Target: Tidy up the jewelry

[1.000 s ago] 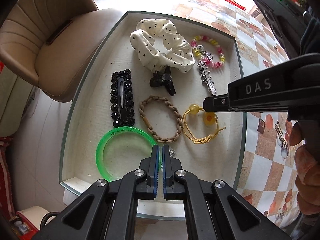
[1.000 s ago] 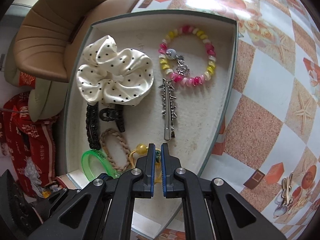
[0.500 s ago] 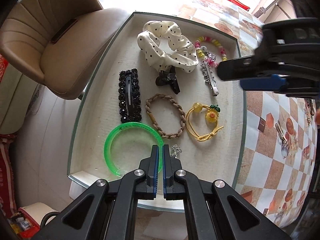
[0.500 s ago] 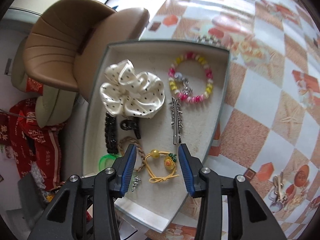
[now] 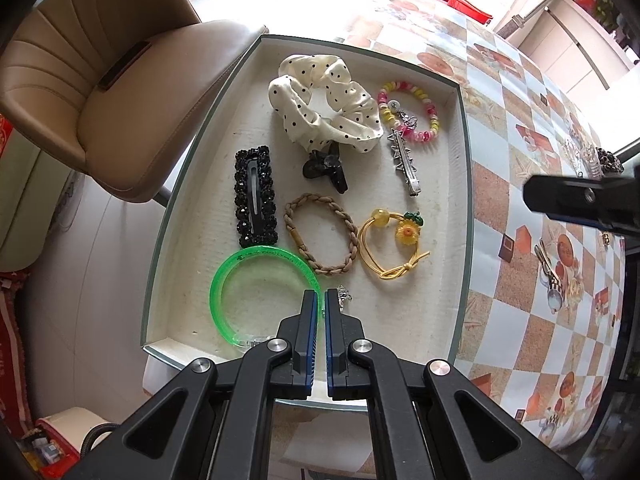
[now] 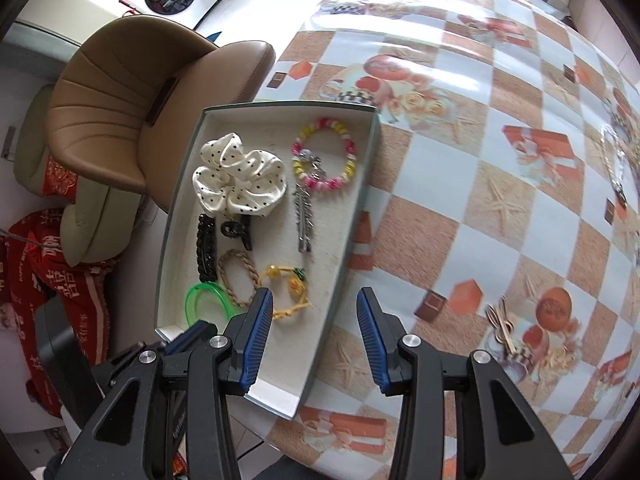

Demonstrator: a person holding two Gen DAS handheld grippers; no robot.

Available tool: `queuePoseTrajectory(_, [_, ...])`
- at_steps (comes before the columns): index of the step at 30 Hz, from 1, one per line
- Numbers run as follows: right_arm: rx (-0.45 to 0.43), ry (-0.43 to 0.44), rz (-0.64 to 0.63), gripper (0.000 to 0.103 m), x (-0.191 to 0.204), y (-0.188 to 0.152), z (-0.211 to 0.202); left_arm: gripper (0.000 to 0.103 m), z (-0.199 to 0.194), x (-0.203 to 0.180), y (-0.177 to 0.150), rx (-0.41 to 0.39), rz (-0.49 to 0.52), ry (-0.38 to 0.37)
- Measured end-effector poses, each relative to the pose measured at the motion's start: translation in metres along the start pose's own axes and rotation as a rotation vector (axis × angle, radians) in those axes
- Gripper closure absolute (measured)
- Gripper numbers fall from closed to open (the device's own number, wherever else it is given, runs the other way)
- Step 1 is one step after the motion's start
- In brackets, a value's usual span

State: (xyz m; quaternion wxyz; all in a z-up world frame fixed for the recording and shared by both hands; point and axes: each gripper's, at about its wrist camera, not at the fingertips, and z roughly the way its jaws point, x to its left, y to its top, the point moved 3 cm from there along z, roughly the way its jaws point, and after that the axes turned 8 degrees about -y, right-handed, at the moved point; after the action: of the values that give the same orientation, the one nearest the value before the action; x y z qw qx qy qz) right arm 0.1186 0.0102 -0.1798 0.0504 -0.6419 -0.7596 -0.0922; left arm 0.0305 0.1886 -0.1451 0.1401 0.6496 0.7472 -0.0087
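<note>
Yellow hair tie (image 6: 285,289) lies beyond the empty, parted right hand-held gripper (image 6: 315,312).

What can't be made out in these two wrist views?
- Small silver piece: left wrist view, half behind the left gripper; type unclear. In the right wrist view, hidden by the right gripper.
- Green bangle: right wrist view, near side covered by the gripper.
- Items at the table's far right edge: both views, distorted and cut off by the frame edge.
</note>
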Motion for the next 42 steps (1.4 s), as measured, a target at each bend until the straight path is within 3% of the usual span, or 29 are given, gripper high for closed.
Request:
queuePoseTrajectory(11, [0.004, -0.002, 0.0, 0.051, -0.004, -0.013, -0.005, 0.097, -0.004, 0.001, 0.001, 0.009, -0.012, 0.013])
queuePoseTrajectory(19, [0.003, 0.002, -0.007, 0.041, -0.004, -0.017, -0.007, 0.097, -0.011, 0.005, 0.0, 0.008, -0.033, 0.007])
queuePoseTrajectory(20, [0.004, 0.004, -0.006, 0.04, -0.004, -0.017, -0.007, 0.095, -0.011, 0.006, 0.0, 0.012, -0.037, 0.009])
queuePoseTrajectory(21, [0.006, 0.005, -0.006, 0.04, -0.004, -0.018, -0.006, 0.045, -0.012, 0.007, 0.0, 0.014, -0.041, 0.004])
queuePoseTrajectory(22, [0.007, 0.006, -0.006, 0.04, -0.004, -0.018, -0.006, 0.006, -0.012, 0.007, -0.001, 0.023, -0.046, 0.001])
queuePoseTrajectory(23, [0.006, 0.007, -0.007, 0.039, -0.004, -0.018, -0.006, 0.0, -0.01, 0.009, -0.002, 0.01, -0.051, 0.002])
queuePoseTrajectory(29, [-0.005, 0.004, -0.004, 0.024, -0.004, -0.02, -0.008, 0.0, 0.015, 0.011, -0.006, -0.003, -0.033, 0.034])
queuePoseTrajectory(35, [-0.021, -0.035, -0.034, 0.021, 0.0, -0.022, -0.015, 0.0, 0.028, 0.02, -0.014, -0.032, -0.038, 0.109])
queuePoseTrajectory(37, [-0.031, -0.05, -0.045, 0.012, 0.002, -0.022, -0.018, 0.0, 0.03, 0.023, -0.017, -0.042, -0.045, 0.128])
queuePoseTrajectory(42, [-0.091, -0.103, -0.081, 0.012, 0.012, -0.026, -0.029, 0.0, 0.029, 0.03, -0.024, -0.067, -0.071, 0.148])
